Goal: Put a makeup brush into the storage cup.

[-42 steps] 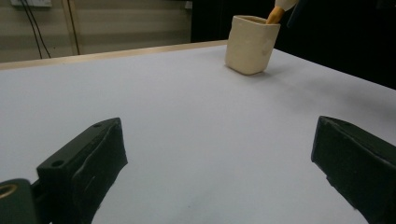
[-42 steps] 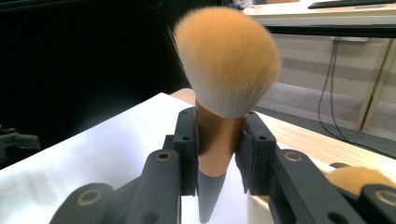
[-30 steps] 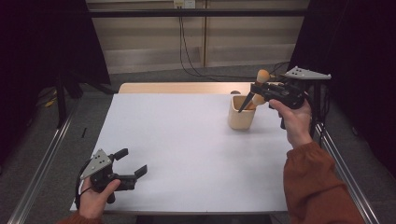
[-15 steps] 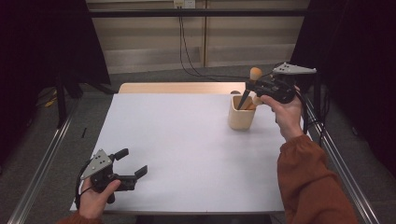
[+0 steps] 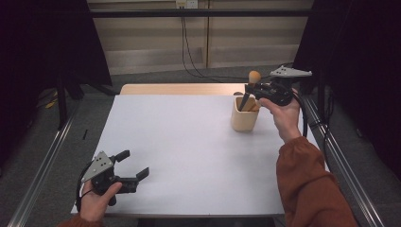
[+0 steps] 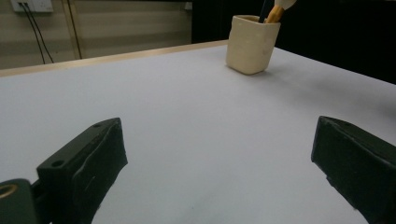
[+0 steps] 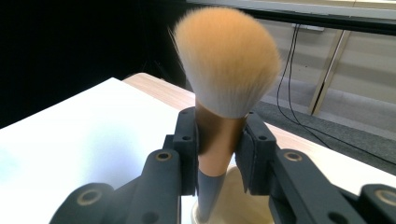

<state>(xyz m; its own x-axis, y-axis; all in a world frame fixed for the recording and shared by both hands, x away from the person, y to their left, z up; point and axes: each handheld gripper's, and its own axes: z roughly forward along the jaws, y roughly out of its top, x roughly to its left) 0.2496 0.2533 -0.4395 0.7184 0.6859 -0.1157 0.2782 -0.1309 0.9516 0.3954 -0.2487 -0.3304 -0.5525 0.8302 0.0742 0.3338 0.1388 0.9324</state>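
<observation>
A cream cup (image 5: 244, 120) stands at the far right of the white table (image 5: 189, 146); in the left gripper view the cup (image 6: 252, 43) sits far off. My right gripper (image 5: 249, 88) hovers just above the cup, shut on a makeup brush (image 5: 254, 78) with tan bristles and a dark handle that slants down into the cup. In the right gripper view the jaws clamp the copper ferrule of the brush (image 7: 226, 79), bristles up, handle end inside the cup (image 7: 233, 207). My left gripper (image 5: 135, 164) rests at the near left corner, jaws wide open with nothing between its fingers (image 6: 88, 158).
A wooden strip (image 5: 179, 89) runs along the table's far edge. Metal rails (image 5: 42, 156) flank the table on both sides. Cables (image 5: 189, 52) hang down the back wall. The person's rust-coloured sleeve (image 5: 307, 184) reaches in along the right side.
The right gripper has shifted left and slightly down with the brush, so the brush handle now sits lower in the cup. The left gripper has stayed put.
</observation>
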